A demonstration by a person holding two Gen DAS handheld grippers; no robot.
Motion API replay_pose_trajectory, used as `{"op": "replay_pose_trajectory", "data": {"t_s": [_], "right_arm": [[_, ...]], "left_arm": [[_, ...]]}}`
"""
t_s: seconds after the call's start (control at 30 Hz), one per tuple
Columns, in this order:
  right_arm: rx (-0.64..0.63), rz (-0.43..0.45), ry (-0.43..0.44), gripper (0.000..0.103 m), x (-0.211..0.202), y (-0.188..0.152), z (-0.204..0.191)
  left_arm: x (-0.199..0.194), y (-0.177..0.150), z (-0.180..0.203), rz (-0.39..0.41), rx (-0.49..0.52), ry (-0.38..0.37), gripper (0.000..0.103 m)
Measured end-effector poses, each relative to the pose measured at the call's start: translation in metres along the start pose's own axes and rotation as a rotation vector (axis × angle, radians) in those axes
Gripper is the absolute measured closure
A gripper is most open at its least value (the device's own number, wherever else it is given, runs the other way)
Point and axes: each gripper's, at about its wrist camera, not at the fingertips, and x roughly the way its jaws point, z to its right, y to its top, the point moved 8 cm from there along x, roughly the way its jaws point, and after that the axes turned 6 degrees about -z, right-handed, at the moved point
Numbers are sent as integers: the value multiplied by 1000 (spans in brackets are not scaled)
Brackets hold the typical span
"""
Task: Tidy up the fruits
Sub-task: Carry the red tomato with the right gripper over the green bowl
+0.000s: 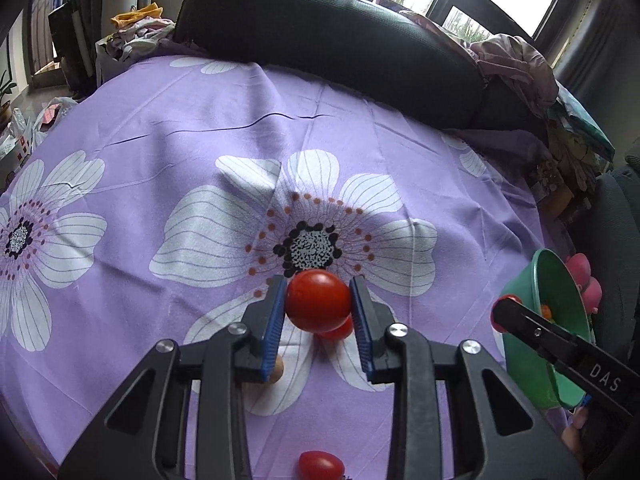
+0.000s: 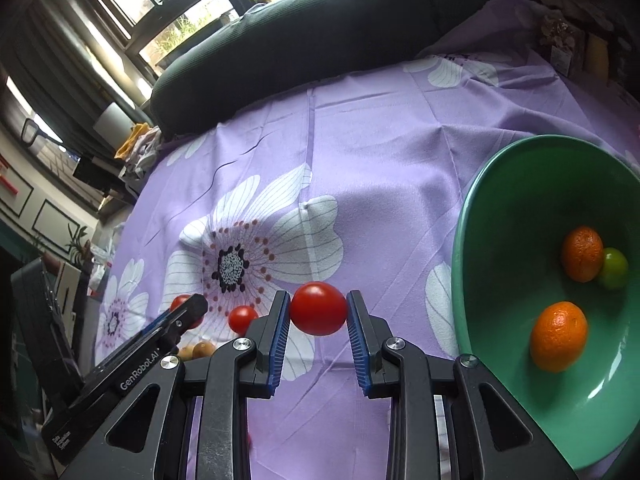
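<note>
"GenRobot.AI" on left gripper, "DAS" on right gripper, each clamping a tomato

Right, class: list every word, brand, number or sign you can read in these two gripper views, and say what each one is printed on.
"DAS": white letters on the black body of the right gripper, seen from the left wrist view.
"GenRobot.AI": white letters on the black body of the left gripper, seen from the right wrist view.
Small white print lower on that same body: too small to read for sure.
No numbers or signs are readable.
</note>
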Motion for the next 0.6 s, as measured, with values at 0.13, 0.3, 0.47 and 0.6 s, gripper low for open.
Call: {"op": "replay_pose_trajectory", "data": {"t_s": [0.13, 0.3, 0.47, 0.6], "right_arm": [[18, 71, -35, 73, -22, 8, 12], [56, 171, -58, 73, -56, 17, 31], [115, 258, -113, 73, -88, 23, 64], [187, 300, -152, 73, -107, 22, 96]], "left_arm": [[-26, 3, 33, 72, 67, -54, 72], [-43, 3, 76, 119, 167, -112, 72], [-45, -13, 131, 101, 291, -177, 72], [-36, -31, 171, 62, 389, -250, 72]]}}
